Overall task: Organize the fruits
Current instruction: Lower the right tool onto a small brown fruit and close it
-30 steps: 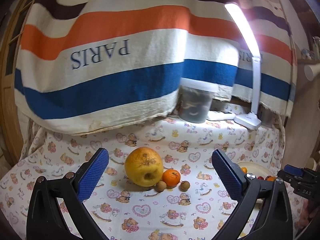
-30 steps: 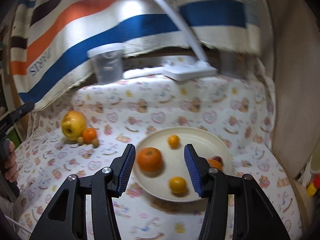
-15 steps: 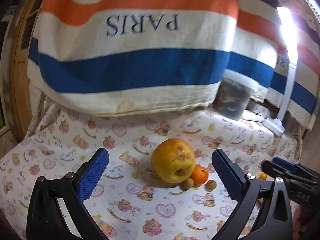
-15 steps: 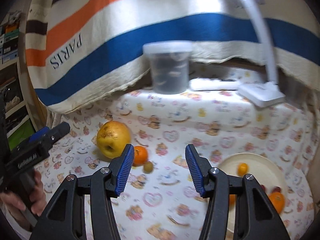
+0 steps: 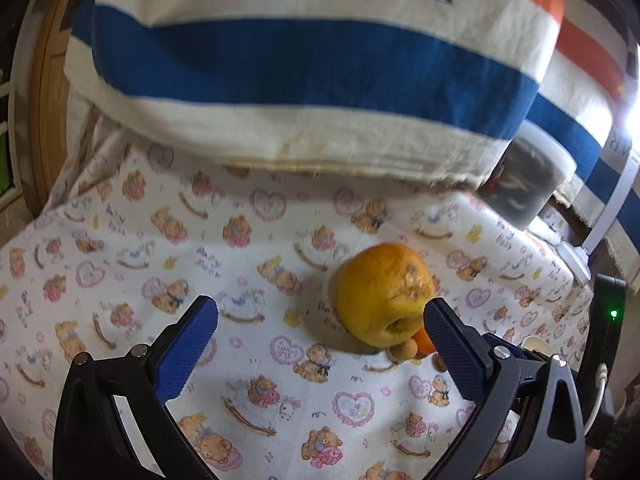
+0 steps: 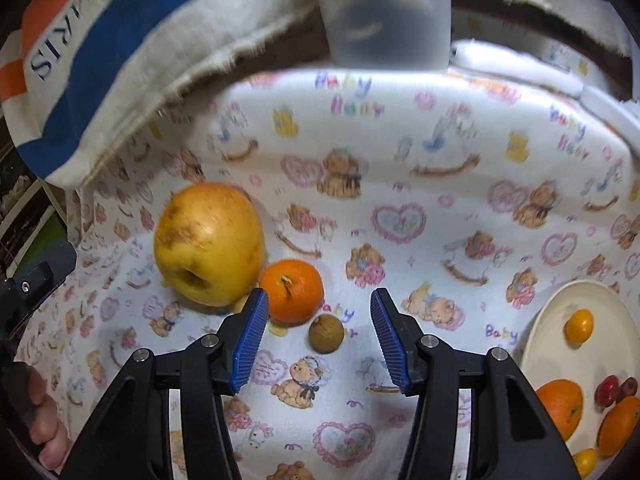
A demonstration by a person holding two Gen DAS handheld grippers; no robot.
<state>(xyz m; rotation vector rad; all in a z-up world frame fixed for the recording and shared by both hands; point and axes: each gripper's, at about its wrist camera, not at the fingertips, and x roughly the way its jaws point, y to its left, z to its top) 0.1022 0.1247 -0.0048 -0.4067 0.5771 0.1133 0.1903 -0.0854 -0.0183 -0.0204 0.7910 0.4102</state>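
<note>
The right claw (image 6: 318,334) is held open and empty, with the brown fruit (image 6: 326,333) framed between its fingers. The left claw (image 5: 320,354) is spread wide, the yellow apple (image 5: 382,294) just beyond it.

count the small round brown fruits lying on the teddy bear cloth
2. One small round brown fruit lies before the orange mandarin; another sits tucked beneath the big yellow apple. More may be hidden behind them.

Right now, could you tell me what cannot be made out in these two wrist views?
- Left wrist view: the small orange is mostly hidden behind the left gripper's right finger and the large yellow fruit.
- Right wrist view: the plate is cut off by the right edge, so its fruit count is unknown.
- Right wrist view: the plastic container is blurred and cropped; contents unreadable.
</note>
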